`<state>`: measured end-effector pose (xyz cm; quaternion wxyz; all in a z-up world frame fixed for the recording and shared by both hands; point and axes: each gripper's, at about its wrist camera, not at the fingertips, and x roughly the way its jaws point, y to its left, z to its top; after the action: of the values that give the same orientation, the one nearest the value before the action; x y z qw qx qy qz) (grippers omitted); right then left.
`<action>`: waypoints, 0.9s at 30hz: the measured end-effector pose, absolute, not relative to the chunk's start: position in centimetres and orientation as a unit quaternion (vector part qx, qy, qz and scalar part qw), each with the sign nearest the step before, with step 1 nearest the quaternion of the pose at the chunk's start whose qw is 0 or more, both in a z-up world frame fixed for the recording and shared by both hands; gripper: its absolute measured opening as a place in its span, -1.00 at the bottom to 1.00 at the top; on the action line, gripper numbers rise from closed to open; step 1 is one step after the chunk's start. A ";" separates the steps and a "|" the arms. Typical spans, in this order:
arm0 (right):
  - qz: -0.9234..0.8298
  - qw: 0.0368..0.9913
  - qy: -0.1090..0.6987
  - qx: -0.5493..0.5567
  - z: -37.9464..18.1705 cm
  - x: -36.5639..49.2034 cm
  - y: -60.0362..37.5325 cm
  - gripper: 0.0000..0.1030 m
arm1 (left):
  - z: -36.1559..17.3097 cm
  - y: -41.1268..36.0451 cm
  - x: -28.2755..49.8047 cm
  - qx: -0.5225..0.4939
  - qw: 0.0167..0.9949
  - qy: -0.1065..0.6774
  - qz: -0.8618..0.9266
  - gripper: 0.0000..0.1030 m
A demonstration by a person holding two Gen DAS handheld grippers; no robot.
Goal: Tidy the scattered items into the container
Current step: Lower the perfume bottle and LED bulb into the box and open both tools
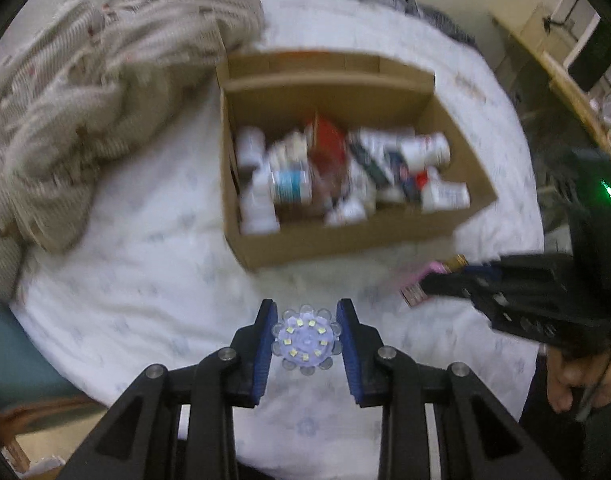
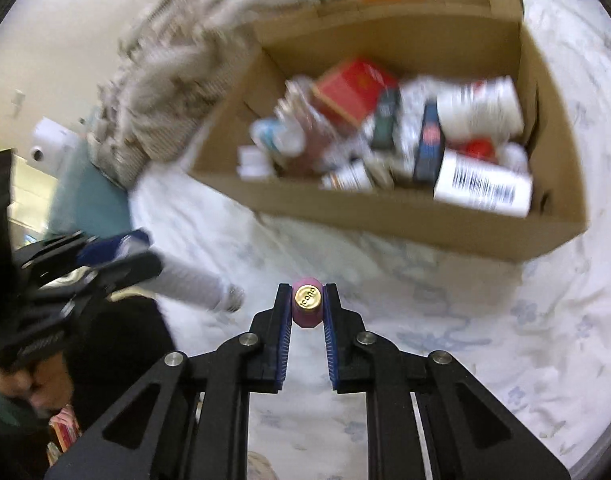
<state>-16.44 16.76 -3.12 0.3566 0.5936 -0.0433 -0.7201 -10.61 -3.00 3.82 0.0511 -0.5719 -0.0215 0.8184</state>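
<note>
An open cardboard box (image 1: 345,236) rests on the white bedsheet, filled with several bottles, tubes and small cartons; it also fills the upper part of the right wrist view (image 2: 385,216). My left gripper (image 1: 307,338) is shut on an LED light bulb (image 1: 305,340), its lit end facing the camera, held in front of the box. The same bulb (image 2: 193,284) appears at the left in the right wrist view. My right gripper (image 2: 308,306) is shut on a small pink bottle with a gold cap (image 2: 307,304). That right gripper (image 1: 445,276) enters the left wrist view from the right, pink bottle (image 1: 445,266) at its tip.
A rumpled beige knitted blanket (image 1: 97,92) lies left of the box on the bed (image 1: 145,280). A wooden desk (image 1: 565,80) stands at the far right. A person's hand (image 1: 577,380) holds the right gripper. A small flat packet (image 1: 413,294) lies on the sheet.
</note>
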 end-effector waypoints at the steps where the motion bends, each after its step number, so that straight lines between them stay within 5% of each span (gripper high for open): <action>1: -0.724 0.361 -0.051 0.585 -2.3 -16.6 17.0 -0.69 | 3.9 -3.3 -11.3 -0.565 0.048 -0.023 0.824 -0.40; 9: -0.798 0.327 -0.113 0.493 4.7 -19.8 19.5 -0.69 | 6.1 -3.7 -17.1 -0.496 0.033 -0.028 0.867 -0.40; 27: -0.809 0.236 -0.179 0.508 -0.8 -26.7 22.1 -0.69 | 2.3 -2.7 -27.2 -0.508 0.024 -0.064 0.858 -0.40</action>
<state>-26.69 22.05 -0.84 0.2357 0.5076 -0.1791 -0.8091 -27.23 -2.68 2.26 0.0242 -0.5084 -0.0641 0.8584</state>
